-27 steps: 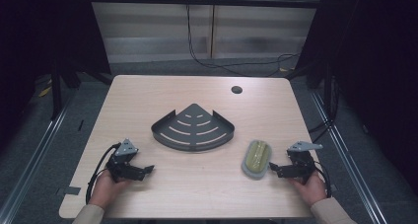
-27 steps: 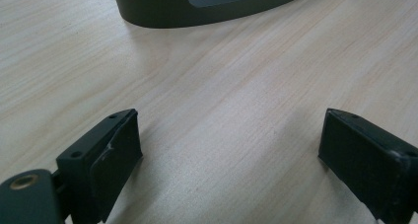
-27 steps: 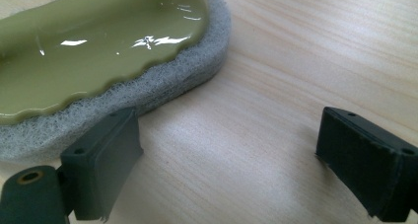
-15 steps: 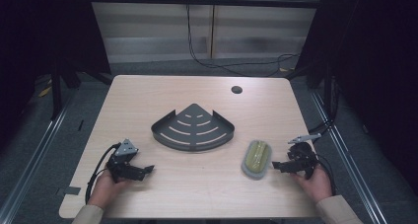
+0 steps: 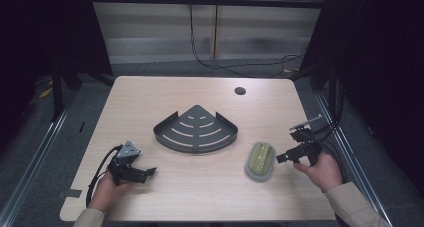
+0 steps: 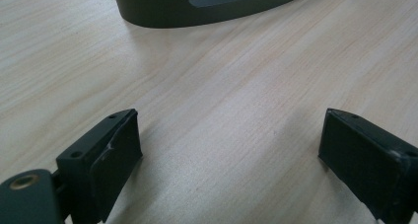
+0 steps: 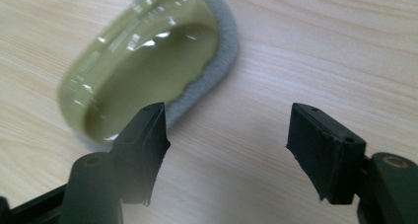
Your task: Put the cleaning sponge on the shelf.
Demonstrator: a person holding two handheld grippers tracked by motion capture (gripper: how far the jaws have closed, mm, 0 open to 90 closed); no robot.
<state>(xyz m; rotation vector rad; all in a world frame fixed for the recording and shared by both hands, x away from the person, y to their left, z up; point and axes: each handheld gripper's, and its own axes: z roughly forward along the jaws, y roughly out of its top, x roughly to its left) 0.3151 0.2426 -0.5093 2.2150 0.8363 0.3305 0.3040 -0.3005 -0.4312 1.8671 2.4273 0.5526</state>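
Note:
An olive-green scrubber with a grey pad underneath (image 5: 260, 158) lies on the wooden table at the right. My right gripper (image 5: 280, 158) is just to its right, pointing at it, jaws open and bare. In the right gripper view the scrubber (image 7: 143, 51) lies just beyond the left jaw of my gripper (image 7: 226, 110), with bare wood between the jaws. A dark slotted corner shelf (image 5: 196, 118) sits at the table's middle. My left gripper (image 5: 149, 174) rests near the front left, open, and in the left gripper view its jaws (image 6: 227, 118) point toward the shelf's curved front (image 6: 197, 7).
A round cable hole (image 5: 240, 91) is in the table near the back edge. Dark frame posts stand at both sides, and cables lie on the floor behind. Bare wood runs between the shelf and the front edge.
My right gripper has shifted a little toward the scrubber and rolled, so its grey plate now tips up. The left gripper has stayed put.

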